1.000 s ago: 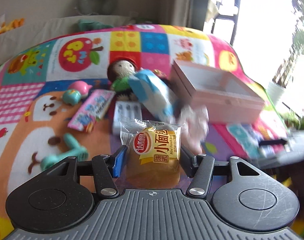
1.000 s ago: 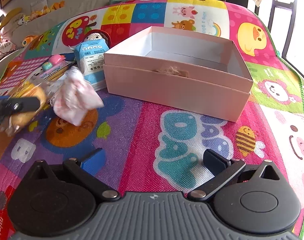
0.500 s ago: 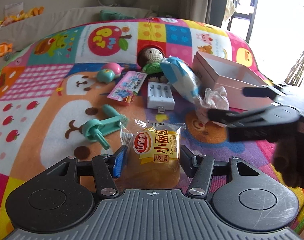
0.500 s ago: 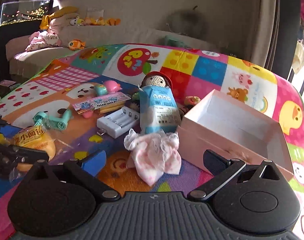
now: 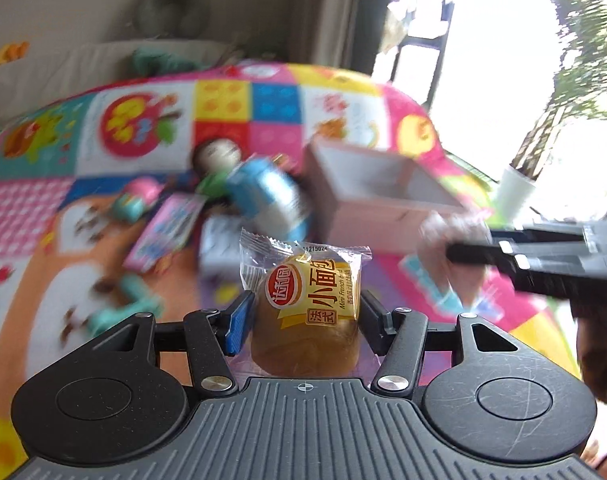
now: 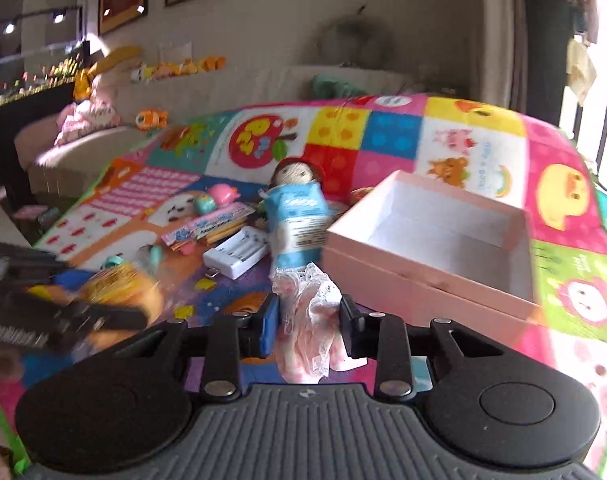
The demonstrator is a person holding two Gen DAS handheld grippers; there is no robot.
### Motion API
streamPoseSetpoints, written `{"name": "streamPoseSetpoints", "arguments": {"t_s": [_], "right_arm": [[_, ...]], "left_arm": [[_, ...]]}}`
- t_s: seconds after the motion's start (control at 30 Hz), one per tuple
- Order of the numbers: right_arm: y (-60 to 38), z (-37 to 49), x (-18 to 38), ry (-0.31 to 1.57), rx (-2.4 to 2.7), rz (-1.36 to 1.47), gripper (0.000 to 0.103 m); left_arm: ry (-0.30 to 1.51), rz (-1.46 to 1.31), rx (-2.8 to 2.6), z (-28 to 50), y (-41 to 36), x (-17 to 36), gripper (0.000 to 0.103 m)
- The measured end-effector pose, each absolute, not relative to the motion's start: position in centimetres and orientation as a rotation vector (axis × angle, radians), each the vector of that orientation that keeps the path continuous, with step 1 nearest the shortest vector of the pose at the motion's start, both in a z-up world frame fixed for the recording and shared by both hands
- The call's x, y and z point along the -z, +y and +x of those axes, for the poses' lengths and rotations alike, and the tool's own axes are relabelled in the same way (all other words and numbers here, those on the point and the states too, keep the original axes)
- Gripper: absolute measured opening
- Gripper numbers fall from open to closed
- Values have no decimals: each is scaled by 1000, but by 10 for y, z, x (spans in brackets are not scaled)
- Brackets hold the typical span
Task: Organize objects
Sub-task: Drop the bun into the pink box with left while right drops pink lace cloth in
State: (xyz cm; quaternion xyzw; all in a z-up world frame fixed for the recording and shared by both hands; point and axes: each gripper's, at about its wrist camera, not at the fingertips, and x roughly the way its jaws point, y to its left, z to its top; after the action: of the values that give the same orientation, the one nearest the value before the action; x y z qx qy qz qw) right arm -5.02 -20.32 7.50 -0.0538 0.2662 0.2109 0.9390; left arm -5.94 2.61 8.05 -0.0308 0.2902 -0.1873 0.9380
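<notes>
Left gripper point(image 5: 303, 316): jaws closed on the bread packet point(image 5: 305, 300), which sits upright between them, its crimped top edge clear of the tips.
Right gripper point(image 6: 309, 330): jaws closed narrowly on the pink lace cloth point(image 6: 311, 328); the cloth bulges above and below the pads.
Position of task items: both are held above the play mat point(image 6: 383, 136). In the left wrist view the right gripper point(image 5: 475, 256) enters from the right, with the cloth a pale blur at its tip, in front of the pink box point(image 5: 383, 196).
Pink box point(image 6: 431, 248): open-topped, white inside, resting on the mat just right of the blue carton point(image 6: 297, 228).
Readable text: the packet shows "Mini French" plus Chinese characters and a stamped code ending 5824 (other print too blurred to read).
Other items on mat: white battery charger point(image 6: 237, 254), knitted doll point(image 6: 295, 172) behind the carton, pink snack pack point(image 6: 207, 226), pink-and-teal toy point(image 6: 215, 198).
Change since half a second ago: the right jaws stood wide open with the cloth lying on the mat; they now grip it. The left grip on the packet is unchanged, and the left view has swung toward the box (heavy motion blur).
</notes>
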Motion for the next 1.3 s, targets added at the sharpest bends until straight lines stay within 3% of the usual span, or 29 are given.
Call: {"name": "streamPoseSetpoints", "arguments": {"t_s": [0.17,0.27,0.37,0.5,0.73,0.9,1.0,1.2,1.27,1.3], "right_arm": [[-259,-76,-98,454,-299,-53,31],[-279,-76,-101,430,-244,-5,31],[-291,-70,-94,439,-214,33,31],[-306,-67,-80,468,-183,47,31],[-324,-58,-65,505,-146,69,31],[-319,-49,-59,518,-148,84,31],[-320,-47,-69,498,-155,95,31],[-310,26,-113,419,-177,94,31],[-304,67,-120,441,-186,99,56],[-300,86,-119,455,-162,89,88]], "left_arm": [[431,-66,471,5,-42,-129,61],[438,-178,491,59,-84,-136,61],[560,-260,503,108,-125,-113,61],[806,-73,446,141,-172,-60,61],[778,-12,555,124,-168,-58,60],[550,-172,497,97,-128,-84,60],[528,-248,513,76,-94,-92,58],[579,-75,519,10,-64,-64,58],[611,-18,498,-8,-55,-50,58],[619,0,482,-17,-47,-45,58]]}}
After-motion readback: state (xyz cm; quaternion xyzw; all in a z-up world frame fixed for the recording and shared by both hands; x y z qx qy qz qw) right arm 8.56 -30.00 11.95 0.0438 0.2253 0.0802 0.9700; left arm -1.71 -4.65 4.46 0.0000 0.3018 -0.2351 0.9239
